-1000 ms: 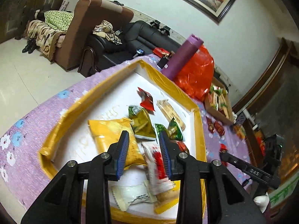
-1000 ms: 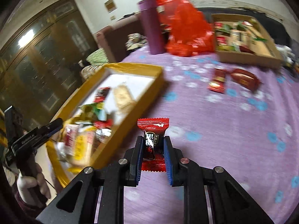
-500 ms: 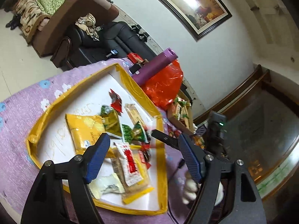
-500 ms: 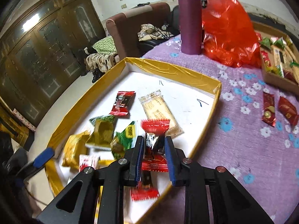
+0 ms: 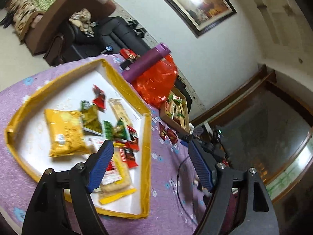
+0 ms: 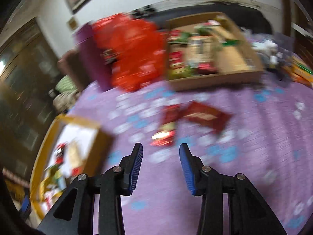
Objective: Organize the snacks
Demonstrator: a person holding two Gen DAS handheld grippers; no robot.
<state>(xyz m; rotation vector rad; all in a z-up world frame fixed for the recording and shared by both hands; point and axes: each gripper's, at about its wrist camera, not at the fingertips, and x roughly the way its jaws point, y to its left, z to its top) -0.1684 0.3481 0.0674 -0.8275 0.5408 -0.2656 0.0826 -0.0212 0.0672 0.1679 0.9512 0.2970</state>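
Lying loose on the tablecloth (image 6: 244,176): two red packets (image 6: 207,116).

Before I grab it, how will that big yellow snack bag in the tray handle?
The yellow snack bag looks puffed and crinkly, so probably light for its size and likely to give under the pads. Its glossy film may slip. It overlaps neighbouring packets in the yellow-rimmed tray, so lifting it could drag them.
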